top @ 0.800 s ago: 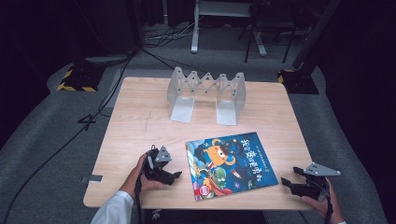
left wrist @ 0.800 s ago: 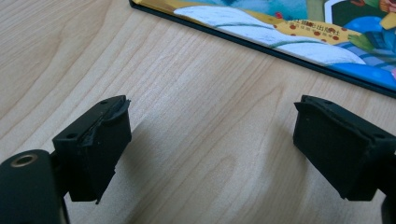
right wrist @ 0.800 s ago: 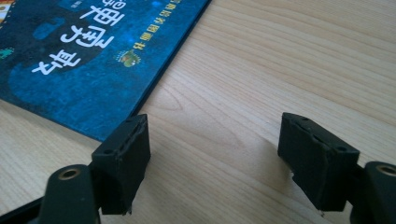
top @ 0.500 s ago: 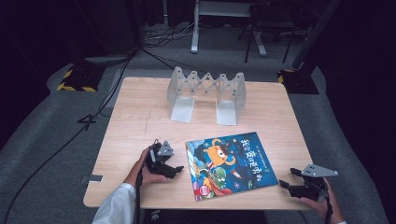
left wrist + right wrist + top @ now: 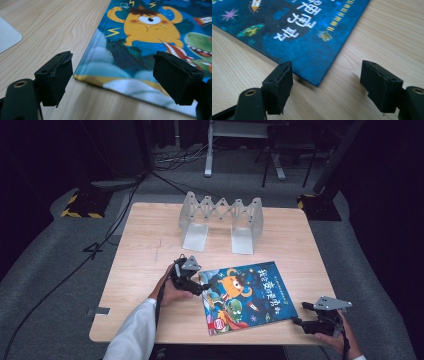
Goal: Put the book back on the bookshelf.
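Left hand-held gripper was moved closer to the book, jaws wide apart, empty, straddling its spine corner. Right hand-held gripper likewise spread, empty, at the book's near-right corner by the desk edge.

In the high view, the left claw sits left of centre, held by a hand on a white-sleeved forearm rising from the bottom edge. The right claw sits at lower right. Both claws' jaws stand wide apart.
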{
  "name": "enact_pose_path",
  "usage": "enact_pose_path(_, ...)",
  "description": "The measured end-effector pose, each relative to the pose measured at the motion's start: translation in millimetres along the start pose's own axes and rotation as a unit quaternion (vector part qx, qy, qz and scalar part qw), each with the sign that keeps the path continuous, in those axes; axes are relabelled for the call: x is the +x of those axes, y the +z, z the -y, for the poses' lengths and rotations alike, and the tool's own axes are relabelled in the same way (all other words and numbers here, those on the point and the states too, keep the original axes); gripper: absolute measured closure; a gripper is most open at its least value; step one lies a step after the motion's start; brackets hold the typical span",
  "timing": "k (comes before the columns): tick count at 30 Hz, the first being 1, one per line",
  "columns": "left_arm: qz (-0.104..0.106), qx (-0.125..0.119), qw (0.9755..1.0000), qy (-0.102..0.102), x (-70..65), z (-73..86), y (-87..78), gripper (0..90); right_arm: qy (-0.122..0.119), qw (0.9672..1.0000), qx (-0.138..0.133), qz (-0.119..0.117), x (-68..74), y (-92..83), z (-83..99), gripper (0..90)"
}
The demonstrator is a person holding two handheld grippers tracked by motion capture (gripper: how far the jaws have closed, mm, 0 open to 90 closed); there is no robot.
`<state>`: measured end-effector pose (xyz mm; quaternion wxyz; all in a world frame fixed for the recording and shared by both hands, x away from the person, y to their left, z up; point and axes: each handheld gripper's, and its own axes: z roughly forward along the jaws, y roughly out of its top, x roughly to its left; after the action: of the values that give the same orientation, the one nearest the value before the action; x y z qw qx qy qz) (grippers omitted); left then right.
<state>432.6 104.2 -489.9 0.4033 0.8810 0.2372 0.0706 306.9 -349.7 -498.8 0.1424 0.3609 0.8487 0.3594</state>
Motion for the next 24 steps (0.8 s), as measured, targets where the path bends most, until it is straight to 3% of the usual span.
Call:
enact_pose_path(3, -0.006, 0.009, 0.9999, 0.006, 2.5, -4.5, 14.3, 16.6, -0.009, 0.9999, 0.006, -0.007, 6.0, 6.0, -6.8, 25.9)
enact_pose_path(5, 0.019, 0.022, 0.9996, 0.0, 5.9, -5.5, 23.2, 16.0, -0.015, 0.9997, 0.007, -0.018, 8.8, 10.1, -10.7, 24.8)
enact_pose_path(8, 0.035, 0.024, 0.9991, -0.008, 8.8, -7.3, 26.6, 15.6, -0.021, 0.9993, 0.006, -0.029, 11.3, 15.3, -14.7, 21.1)
enact_pose_path(11, 0.048, 0.029, 0.9984, 0.005, 7.4, -7.1, 25.9, 15.7, -0.024, 0.9992, 0.01, -0.03, 11.1, 17.7, -17.0, 18.3)
enact_pose_path(16, 0.046, 0.039, 0.9982, 0.003, 3.8, -3.1, 19.5, 14.6, -0.027, 0.9991, 0.009, -0.033, 8.7, 21.3, -20.4, 18.4)
enact_pose_path(24, 0.043, 0.056, 0.9975, 0.005, -2.2, 22.2, -12.2, 14.4, -0.045, 0.9979, 0.022, -0.043, 14.6, 36.5, -37.7, 18.5)
